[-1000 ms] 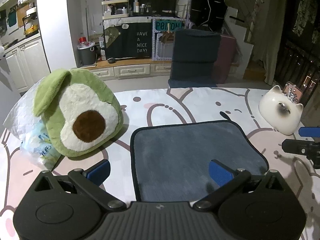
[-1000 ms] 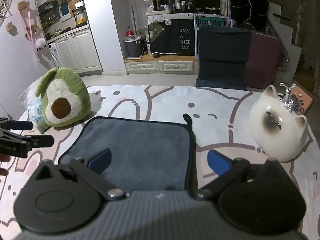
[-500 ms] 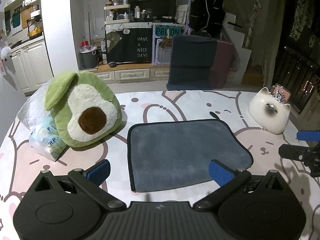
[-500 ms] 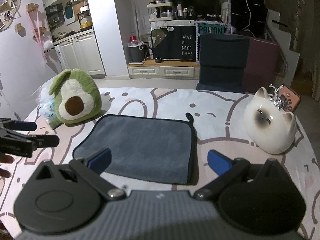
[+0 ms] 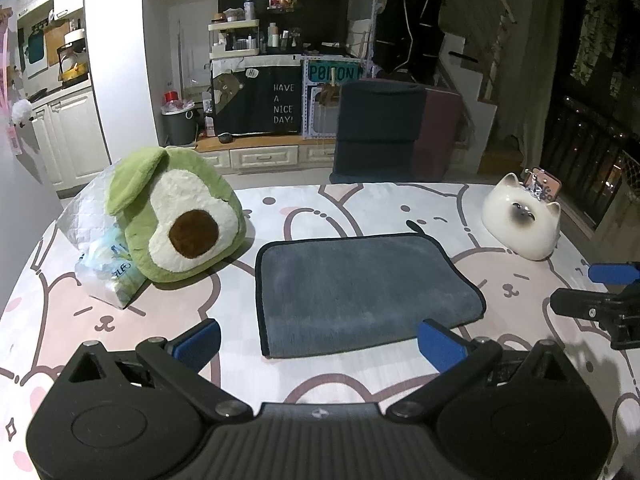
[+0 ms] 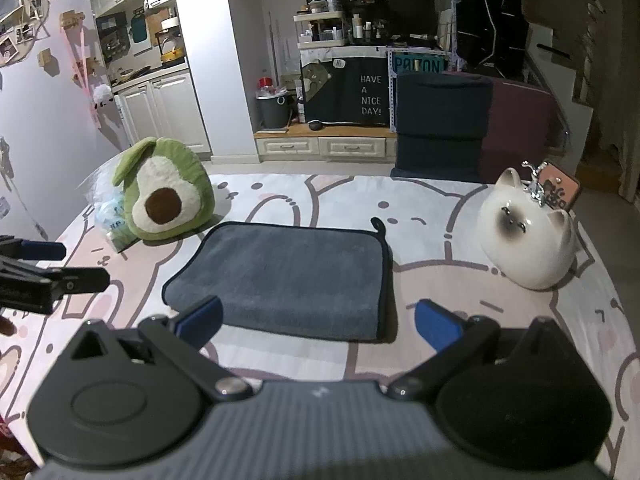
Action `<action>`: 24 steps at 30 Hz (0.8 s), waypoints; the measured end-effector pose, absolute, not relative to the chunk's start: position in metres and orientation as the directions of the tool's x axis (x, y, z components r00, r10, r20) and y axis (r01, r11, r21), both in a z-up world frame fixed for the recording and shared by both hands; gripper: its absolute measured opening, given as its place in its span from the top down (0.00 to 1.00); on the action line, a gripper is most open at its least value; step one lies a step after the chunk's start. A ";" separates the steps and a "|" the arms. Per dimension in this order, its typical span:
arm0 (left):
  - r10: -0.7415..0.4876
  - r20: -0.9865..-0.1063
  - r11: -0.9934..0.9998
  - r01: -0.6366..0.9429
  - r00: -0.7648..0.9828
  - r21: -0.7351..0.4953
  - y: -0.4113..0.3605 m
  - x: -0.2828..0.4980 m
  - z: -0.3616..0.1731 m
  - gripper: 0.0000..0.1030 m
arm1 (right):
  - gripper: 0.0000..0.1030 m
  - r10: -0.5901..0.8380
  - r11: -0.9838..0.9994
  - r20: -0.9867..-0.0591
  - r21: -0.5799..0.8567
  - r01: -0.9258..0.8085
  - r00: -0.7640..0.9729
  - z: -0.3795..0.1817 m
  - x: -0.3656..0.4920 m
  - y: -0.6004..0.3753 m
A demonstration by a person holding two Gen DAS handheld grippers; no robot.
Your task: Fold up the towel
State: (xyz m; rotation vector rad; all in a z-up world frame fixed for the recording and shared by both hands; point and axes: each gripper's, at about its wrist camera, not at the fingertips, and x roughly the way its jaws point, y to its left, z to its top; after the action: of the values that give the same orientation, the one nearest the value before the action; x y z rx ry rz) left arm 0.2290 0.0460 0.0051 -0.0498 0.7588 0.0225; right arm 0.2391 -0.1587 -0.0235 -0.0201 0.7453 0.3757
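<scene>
Centrally on the tabletop point(image 5: 360, 208) lay the grey towel point(image 5: 360, 288), folded flat, with a dark edging and a small hanging loop at its far right corner; how many layers it held could not be made out. The left hand-held gripper point(image 5: 318, 340) hung short of the towel's near edge, its blue pads spread wide with nothing between them. The right hand-held gripper point(image 6: 318, 322) stood likewise wide apart and empty, its left pad overlapping the towel's near edge in view, though whether it touched the cloth could not be told. Each gripper appeared only partly in the other's camera, cut off at the frame's side. To the towel's left sat an avocado plush point(image 5: 176, 220), half covering a crinkled plastic packet point(image 5: 108, 264) whose printing was unreadable. To the right sat a white cat figurine point(image 6: 528, 240), hiding most of a small pink object point(image 6: 560, 188) behind it.
</scene>
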 end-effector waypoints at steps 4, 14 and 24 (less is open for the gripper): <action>0.004 -0.678 0.999 -0.039 0.735 -0.036 0.043 0.216 0.008 0.00 | 0.00 0.325 0.933 -0.661 0.108 -0.343 0.677 -0.022 0.228 -0.162; -0.017 -0.648 0.999 -0.007 0.761 -0.035 0.033 0.188 0.022 0.00 | 0.00 0.329 0.932 -0.643 0.104 -0.347 0.691 -0.014 0.201 -0.169; -0.024 -0.625 0.999 -0.009 0.780 -0.050 0.033 0.163 0.029 0.00 | 0.00 0.334 0.933 -0.612 0.110 -0.342 0.717 -0.001 0.175 -0.177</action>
State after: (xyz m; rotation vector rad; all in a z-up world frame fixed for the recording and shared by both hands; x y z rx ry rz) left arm 0.1625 0.0326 0.0290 -0.0508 0.6758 -0.0085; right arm 0.1748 -0.1769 -0.0006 -0.0115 0.6746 0.3741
